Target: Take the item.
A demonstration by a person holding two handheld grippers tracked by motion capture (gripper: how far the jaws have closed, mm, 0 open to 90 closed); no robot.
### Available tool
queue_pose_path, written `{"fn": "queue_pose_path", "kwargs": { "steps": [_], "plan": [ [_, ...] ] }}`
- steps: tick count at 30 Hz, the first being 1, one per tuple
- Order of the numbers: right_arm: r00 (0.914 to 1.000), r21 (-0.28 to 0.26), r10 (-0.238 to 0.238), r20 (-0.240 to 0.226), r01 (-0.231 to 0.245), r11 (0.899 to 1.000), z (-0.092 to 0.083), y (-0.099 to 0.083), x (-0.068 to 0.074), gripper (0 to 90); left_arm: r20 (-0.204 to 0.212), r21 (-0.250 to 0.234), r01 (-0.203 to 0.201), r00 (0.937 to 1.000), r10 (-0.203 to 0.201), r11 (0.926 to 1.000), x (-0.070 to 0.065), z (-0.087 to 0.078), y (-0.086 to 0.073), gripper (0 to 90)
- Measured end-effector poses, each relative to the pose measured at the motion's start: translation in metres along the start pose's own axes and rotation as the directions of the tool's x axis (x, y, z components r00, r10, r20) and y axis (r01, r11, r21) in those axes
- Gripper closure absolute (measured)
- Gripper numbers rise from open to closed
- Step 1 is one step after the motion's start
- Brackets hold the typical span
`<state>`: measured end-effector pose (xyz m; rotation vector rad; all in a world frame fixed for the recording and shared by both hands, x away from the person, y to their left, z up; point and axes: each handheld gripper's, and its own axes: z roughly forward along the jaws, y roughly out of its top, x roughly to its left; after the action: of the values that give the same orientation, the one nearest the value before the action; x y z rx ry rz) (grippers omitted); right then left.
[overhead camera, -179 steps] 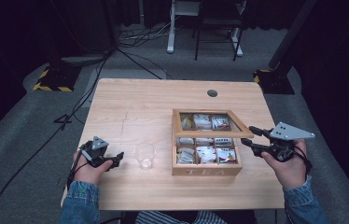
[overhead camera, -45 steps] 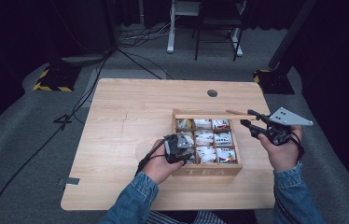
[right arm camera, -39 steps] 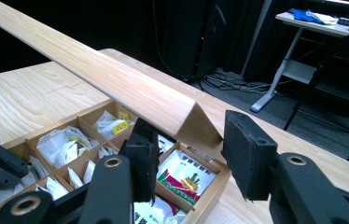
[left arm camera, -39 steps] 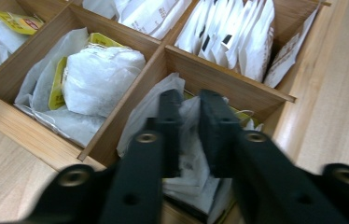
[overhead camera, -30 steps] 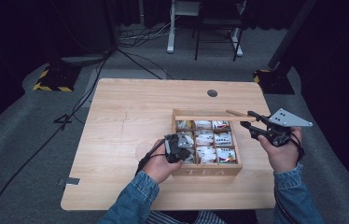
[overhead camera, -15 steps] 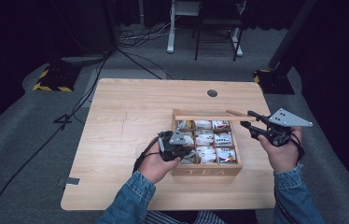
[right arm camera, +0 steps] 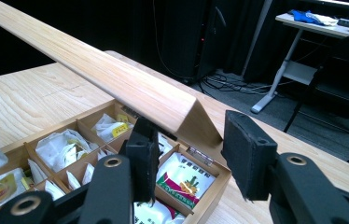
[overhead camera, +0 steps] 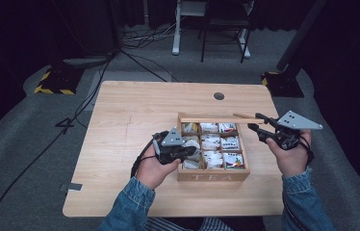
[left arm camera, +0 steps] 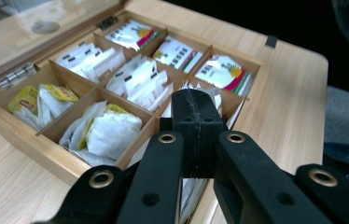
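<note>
Though its black jaws hide what they pinch, the left gripper [left arm camera: 196,126] is clenched over the wooden tea box [overhead camera: 212,175] at the table's [overhead camera: 120,144] four o'clock. The right gripper [right arm camera: 189,154] straddles the raised lid [right arm camera: 116,84]; actual contact is unclear.
</note>
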<state>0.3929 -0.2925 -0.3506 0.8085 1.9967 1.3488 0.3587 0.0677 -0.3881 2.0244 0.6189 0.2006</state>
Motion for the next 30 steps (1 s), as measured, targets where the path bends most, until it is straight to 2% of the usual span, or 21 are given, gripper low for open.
{"fn": "queue_pose_path", "kwargs": {
  "steps": [14, 17, 25, 30],
  "plan": [
    [1.0000, -0.005, 0.001, -0.003, -0.001, 1.000, 0.001, 0.001, -0.002, 56.8, -0.029, -0.085, 0.020, 0.9993, -0.022, 0.9961, 0.005, -0.023, 0.001, 90.0],
    [1.0000, -0.007, 0.001, -0.003, -0.001, 1.000, 0.001, 0.001, -0.002, 56.9, -0.059, -0.105, 0.019, 0.9979, -0.025, 0.9943, 0.006, -0.033, 0.000, 90.0],
    [1.0000, -0.010, -0.001, -0.004, 0.001, 1.000, 0.003, 0.002, -0.004, 56.9, -0.093, -0.148, 0.031, 0.9946, -0.046, 0.9884, 0.009, -0.051, -0.004, 90.0],
    [1.0000, -0.009, 0.003, -0.006, -0.003, 1.000, 0.005, 0.003, -0.006, 56.9, -0.129, -0.182, 0.043, 0.9893, -0.067, 0.9823, 0.012, -0.067, -0.008, 90.0]
  ]
}}
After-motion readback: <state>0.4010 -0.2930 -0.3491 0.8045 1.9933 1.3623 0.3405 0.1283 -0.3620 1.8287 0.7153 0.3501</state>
